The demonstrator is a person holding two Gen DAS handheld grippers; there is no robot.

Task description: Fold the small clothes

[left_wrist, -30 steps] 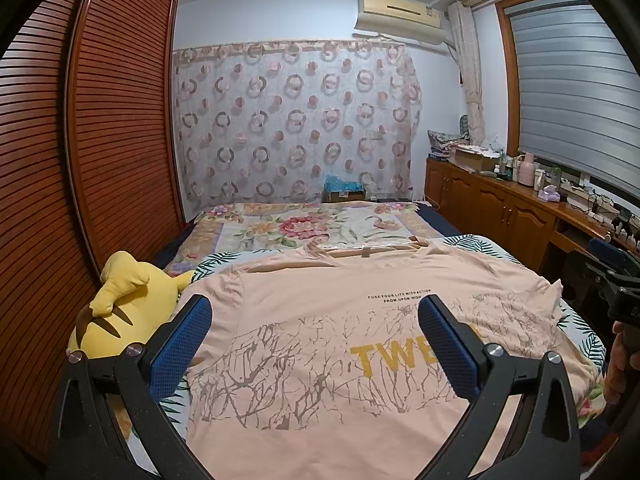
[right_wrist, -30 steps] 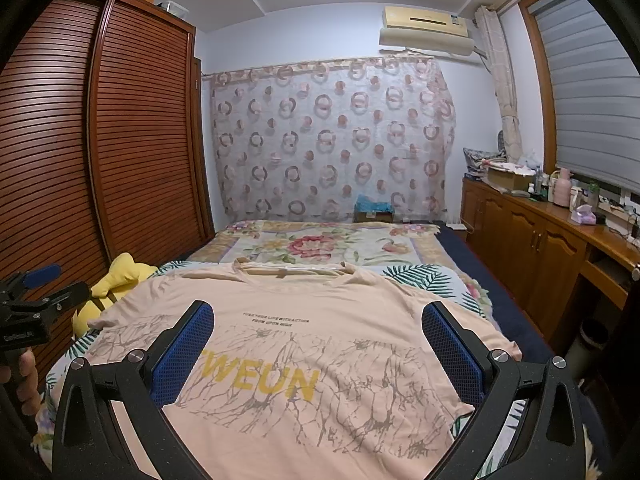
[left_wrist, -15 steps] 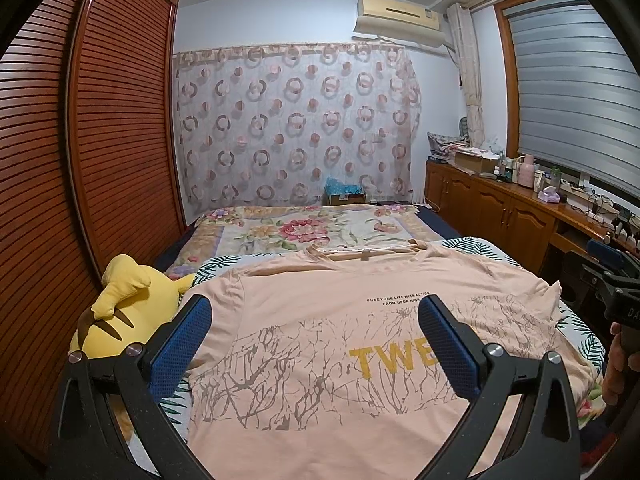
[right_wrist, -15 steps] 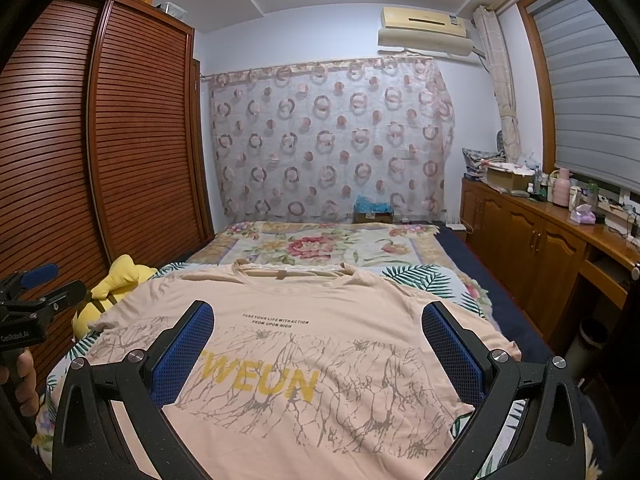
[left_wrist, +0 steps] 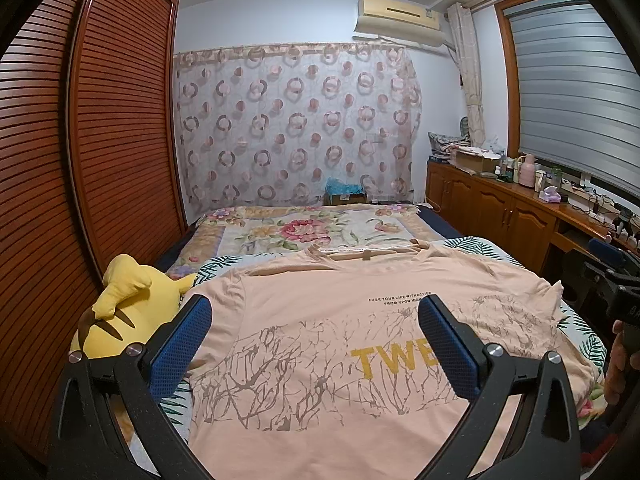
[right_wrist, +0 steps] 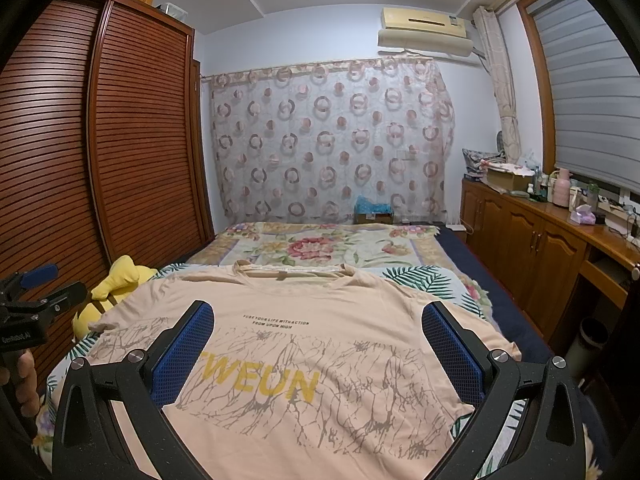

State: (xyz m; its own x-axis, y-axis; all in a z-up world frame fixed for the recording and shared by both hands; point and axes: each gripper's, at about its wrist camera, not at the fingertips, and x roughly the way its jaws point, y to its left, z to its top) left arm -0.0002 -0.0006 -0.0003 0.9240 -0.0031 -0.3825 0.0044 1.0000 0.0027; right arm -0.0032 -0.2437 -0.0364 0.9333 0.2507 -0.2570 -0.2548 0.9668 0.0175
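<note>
A peach T-shirt [left_wrist: 320,344] [right_wrist: 320,344] with yellow letters and a grey branch print lies spread flat, front up, on the bed, collar toward the far end. My left gripper [left_wrist: 314,320] hovers open above its left half with nothing between the blue pads. Over the shirt's right half my right gripper [right_wrist: 318,324] also stands open and holds nothing. Each gripper shows at the edge of the other's view, the right gripper [left_wrist: 612,272] and the left gripper [right_wrist: 36,292], held by a hand.
A yellow plush toy [left_wrist: 124,312] lies at the bed's left edge against the slatted wardrobe [left_wrist: 80,160]. A floral blanket [left_wrist: 304,232] covers the far bed. Wooden cabinets [right_wrist: 540,248] with clutter run along the right wall. A bin [right_wrist: 592,336] stands below.
Both views have tilted down very slightly; the shirt and both open grippers keep their places.
</note>
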